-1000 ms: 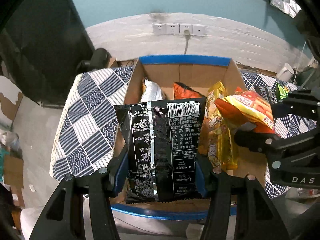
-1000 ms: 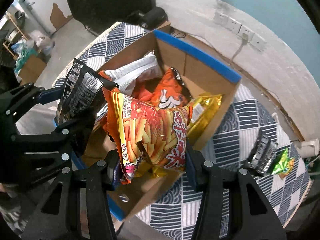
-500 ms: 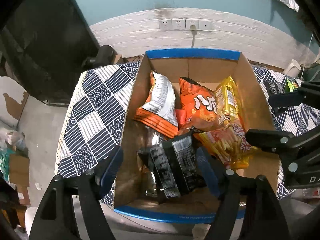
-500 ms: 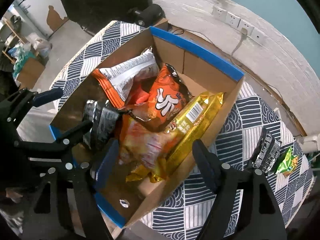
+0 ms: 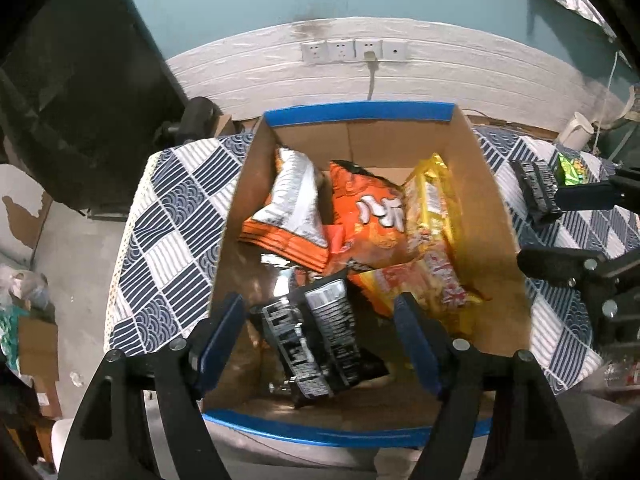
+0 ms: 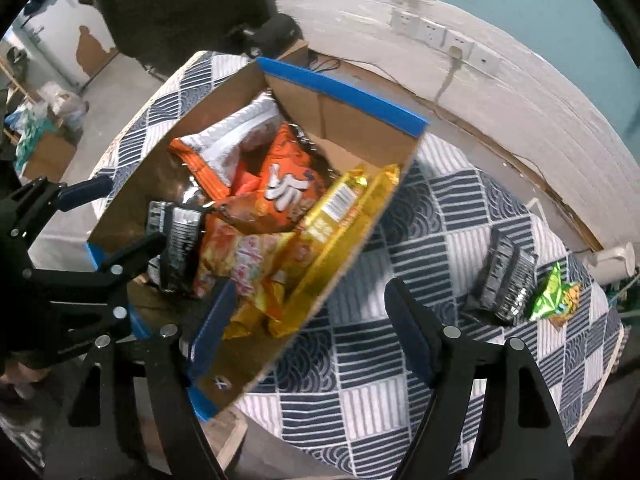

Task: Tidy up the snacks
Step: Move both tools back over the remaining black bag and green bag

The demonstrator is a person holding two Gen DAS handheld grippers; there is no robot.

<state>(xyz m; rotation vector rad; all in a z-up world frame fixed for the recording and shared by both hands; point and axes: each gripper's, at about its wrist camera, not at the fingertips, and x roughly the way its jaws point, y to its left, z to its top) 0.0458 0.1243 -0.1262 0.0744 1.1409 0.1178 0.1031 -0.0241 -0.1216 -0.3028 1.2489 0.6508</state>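
Left wrist view first: we look down into a cardboard box [image 5: 496, 216] with plain brown walls and blue tape along its near and far rims. It sits on a table covered by a navy-and-white patterned cloth [image 5: 168, 232]. Inside lie crinkled foil snack bags: a black packet [image 5: 320, 332] with white print nearest us, a white-and-orange bag [image 5: 292, 212], an orange bag [image 5: 372, 220] with large white characters, a glossy yellow bag [image 5: 434, 200] leaning on the right wall, and an orange-red fries bag [image 5: 424, 288] on top.

Our left gripper [image 5: 320, 340] hangs over the black packet, its blue-padded jaws spread wide and touching nothing; they have just been opening, and the packet lies loose below them. Our right gripper [image 6: 308, 324] likewise stands apart and empty, having just been opening, above the box's right wall [image 6: 360, 240].

On the cloth to the right, well apart from the box, a second black packet [image 6: 504, 284] lies just beside a small green bag [image 6: 556, 296]. Open cloth lies between them and the box.
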